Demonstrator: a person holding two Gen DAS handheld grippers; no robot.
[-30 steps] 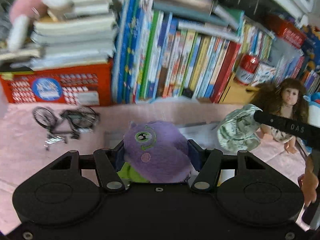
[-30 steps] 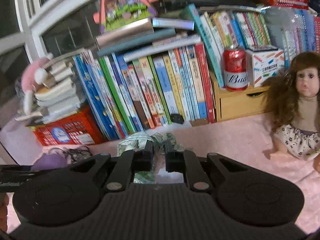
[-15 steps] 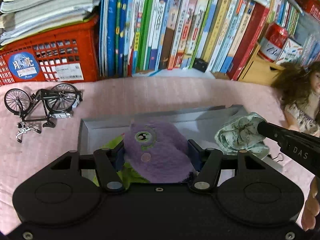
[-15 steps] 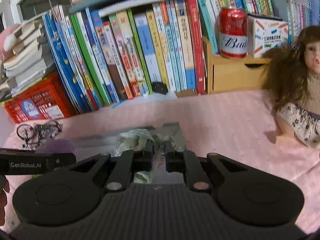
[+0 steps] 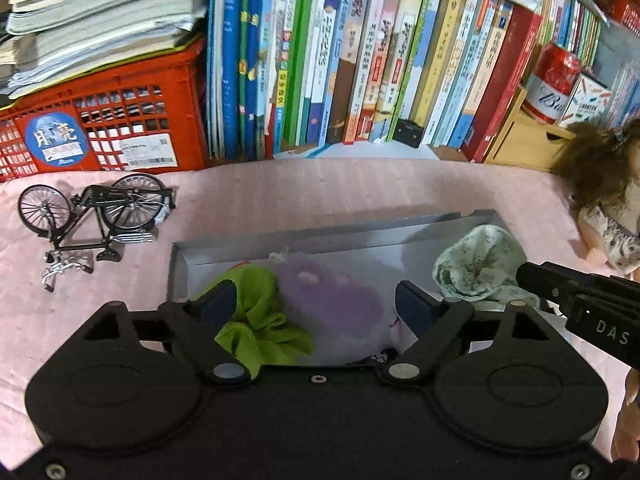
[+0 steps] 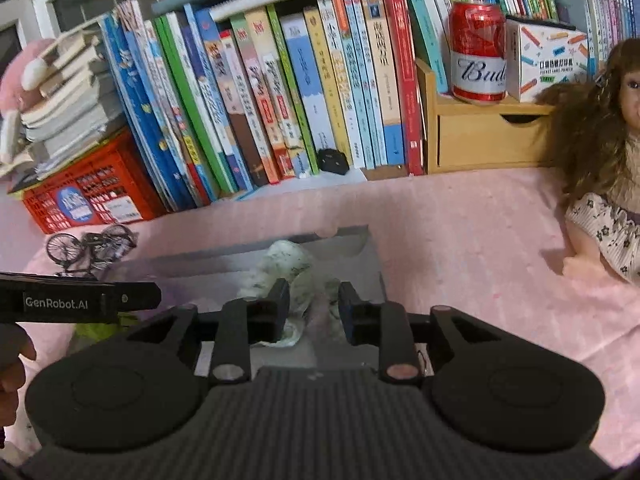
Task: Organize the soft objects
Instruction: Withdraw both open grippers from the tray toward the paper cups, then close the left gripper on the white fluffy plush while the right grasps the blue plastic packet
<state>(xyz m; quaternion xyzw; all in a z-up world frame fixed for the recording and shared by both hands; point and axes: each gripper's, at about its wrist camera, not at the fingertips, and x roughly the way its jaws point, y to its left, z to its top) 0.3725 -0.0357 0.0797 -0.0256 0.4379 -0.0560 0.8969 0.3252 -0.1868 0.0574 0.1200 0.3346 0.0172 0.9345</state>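
The purple plush toy [image 5: 328,304] lay blurred in the grey box [image 5: 320,240], between the spread fingers of the left gripper [image 5: 320,304], whose jaws had just been opening; the pads stood clear of it on both sides. Its outline was too smeared to tell which way its face pointed or how its long axis ran. A green cloth [image 5: 260,320] lay bunched against its left side, inside the same box.

The right gripper [image 6: 312,312] had its jaws parted too, having just been opening, with the pale floral cloth [image 6: 288,268] lying between them and beyond them; the pads did not appear to press on it. That cloth sat crumpled at the right end of the box, without a clear long axis.

The box rested on a table covered with a pink cloth [image 5: 320,188], its long side running left to right across the left wrist view. A model bicycle [image 5: 96,216] stood to its left, well apart. Behind were a red crate [image 5: 100,128] under stacked books, a row of upright books [image 5: 360,60], a wooden drawer unit [image 6: 488,140] carrying a red can [image 6: 476,52], and a doll [image 6: 600,152] at the right.
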